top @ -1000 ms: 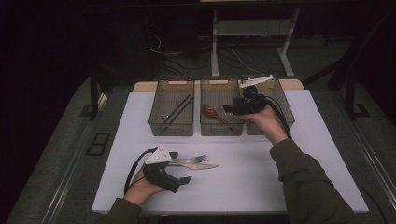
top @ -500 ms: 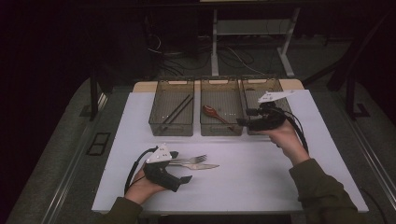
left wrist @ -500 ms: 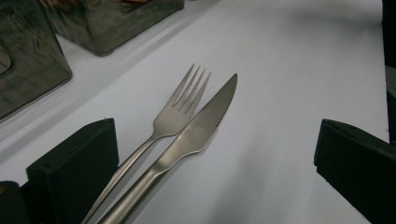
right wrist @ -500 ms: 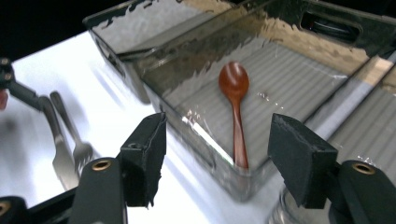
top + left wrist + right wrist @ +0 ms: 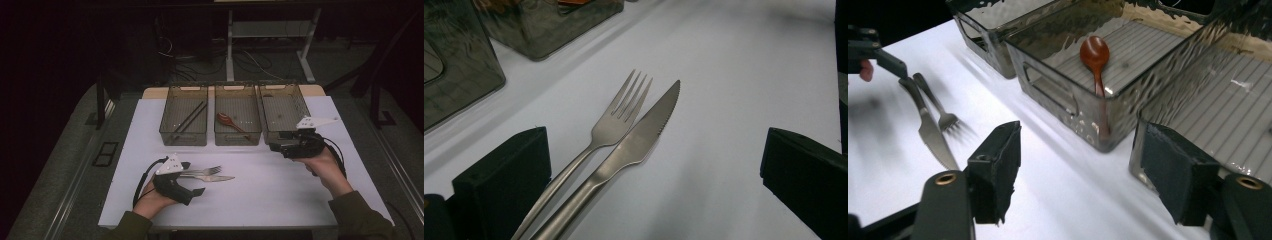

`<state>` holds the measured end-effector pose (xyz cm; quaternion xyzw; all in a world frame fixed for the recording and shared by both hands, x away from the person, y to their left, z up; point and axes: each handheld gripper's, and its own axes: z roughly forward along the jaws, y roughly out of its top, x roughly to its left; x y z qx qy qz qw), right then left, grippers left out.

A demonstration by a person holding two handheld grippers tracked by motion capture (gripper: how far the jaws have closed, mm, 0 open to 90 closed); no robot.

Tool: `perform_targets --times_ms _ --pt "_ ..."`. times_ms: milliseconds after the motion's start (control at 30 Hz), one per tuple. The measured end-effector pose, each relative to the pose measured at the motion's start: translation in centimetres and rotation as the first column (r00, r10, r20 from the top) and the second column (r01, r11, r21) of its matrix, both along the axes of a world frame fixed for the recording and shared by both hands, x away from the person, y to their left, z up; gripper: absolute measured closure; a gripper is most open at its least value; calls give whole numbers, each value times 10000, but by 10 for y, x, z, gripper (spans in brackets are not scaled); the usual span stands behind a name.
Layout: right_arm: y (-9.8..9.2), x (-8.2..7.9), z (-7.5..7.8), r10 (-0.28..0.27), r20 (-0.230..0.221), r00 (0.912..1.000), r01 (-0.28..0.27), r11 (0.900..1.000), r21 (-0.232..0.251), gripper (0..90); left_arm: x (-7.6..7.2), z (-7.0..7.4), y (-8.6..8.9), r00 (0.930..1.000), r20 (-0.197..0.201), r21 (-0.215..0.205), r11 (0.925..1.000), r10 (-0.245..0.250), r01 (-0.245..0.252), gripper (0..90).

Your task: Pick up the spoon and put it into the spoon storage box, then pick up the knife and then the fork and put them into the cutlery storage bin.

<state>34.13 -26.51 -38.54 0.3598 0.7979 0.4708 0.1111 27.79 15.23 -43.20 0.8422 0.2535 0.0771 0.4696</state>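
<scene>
A white, matte rectangular table top [image 5: 280,195] sits in a dark room, with black cables and pale metal desk legs [image 5: 230,45] on the floor in the upper middle of the high view.

Three smoky translucent plastic bins stand side by side at the table's far edge. The left bin [image 5: 183,131] holds two black chopsticks [image 5: 190,117], the middle bin [image 5: 238,135] one glossy red-brown spoon [image 5: 227,121], and the right bin [image 5: 295,102] shows a bare ribbed floor.

One brushed steel fork [image 5: 616,125] and one serrated steel table knife [image 5: 639,140] lie touching, side by side, in the lower left of the high view. The left gripper [image 5: 196,184] rests at their handles, jaws wide apart with both handles between them, pads not pressing.

The right gripper [image 5: 272,146], at centre right before the right bin, has just been opening; its jaws stand apart around nothing.
</scene>
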Motion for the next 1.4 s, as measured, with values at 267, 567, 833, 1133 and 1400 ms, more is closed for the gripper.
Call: perform_targets --times_ms 267,567,833,1133,1400 --pt "-14 -25 -13 -93 112 9999 91 9998 161 271 0 0 1 10000 23 -27 10000 29 -29 0" --pt "-23 -51 -33 -262 73 9996 261 9996 128 228 0 2 3 9999 53 -21 9999 146 -146 0" --pt "-32 -67 -44 -290 155 9995 287 9994 177 194 0 2 7 9998 95 44 9998 192 -193 0" --pt "-44 -80 -54 -387 63 9992 386 9991 153 188 2 5 15 9990 159 101 9991 418 -419 0" --pt "-39 -81 -54 -219 103 9997 217 9996 160 188 7 12 27 9962 414 413 9961 762 -779 195"
